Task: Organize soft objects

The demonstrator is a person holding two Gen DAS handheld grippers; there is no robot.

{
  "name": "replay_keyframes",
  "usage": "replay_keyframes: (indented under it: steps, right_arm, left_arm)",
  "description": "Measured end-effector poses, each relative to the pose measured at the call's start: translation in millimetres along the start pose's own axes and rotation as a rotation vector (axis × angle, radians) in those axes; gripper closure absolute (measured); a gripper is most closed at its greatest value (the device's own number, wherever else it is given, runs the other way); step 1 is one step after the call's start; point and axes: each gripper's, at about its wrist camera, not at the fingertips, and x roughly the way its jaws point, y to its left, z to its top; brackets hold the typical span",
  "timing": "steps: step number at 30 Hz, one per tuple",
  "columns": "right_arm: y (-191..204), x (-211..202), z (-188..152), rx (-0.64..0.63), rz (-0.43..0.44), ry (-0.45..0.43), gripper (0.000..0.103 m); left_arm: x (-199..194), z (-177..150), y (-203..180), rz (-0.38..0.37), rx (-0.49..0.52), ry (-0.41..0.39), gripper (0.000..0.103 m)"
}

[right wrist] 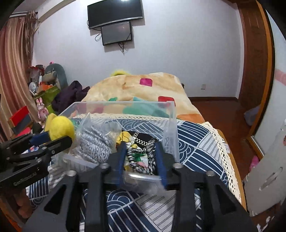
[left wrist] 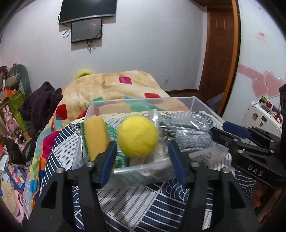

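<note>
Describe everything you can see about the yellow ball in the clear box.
The yellow ball is round, with a fuzzy, felt-like surface and no visible markings. It sits in the clear plastic box, on top of other soft items. A yellow sponge stands at its left, a bagged grey knit item at its right. No jaws touch it.

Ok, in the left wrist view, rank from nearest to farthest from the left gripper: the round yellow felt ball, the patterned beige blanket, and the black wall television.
1. Round yellow felt ball, in the clear bin just ahead of the left gripper.
2. Patterned beige blanket, on the bed behind the bin.
3. Black wall television, high on the far wall.
</note>
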Motion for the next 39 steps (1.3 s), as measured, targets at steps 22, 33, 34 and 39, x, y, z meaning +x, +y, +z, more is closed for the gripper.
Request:
replay_keyframes:
  steps: [22,33,34,39]
  right_arm:
    - [13.8,-99.0,30.4,-0.038,0.062,-0.285,0.038]
    - [27.3,-120.5,31.9,-0.041,0.099,-0.353,0.016]
    - [27.2,-121.1,31.8,-0.039,0.094,-0.358,0.013]
    - [26.2,-127.0,27.2,-0.033,0.061,-0.393,0.000]
  left_arm:
    - [-118.2,20.0,9.5,-0.056,-0.030,-0.286,0.036]
    - [-153.8,21.3,10.9,-0.032,-0.037,-0.378,0.007]
    - [-154.4,21.3,11.4,-0.036,-0.040,-0.377,0.007]
    - [-154.0,20.8,11.6,-0.024,-0.040,-0.376,0.004]
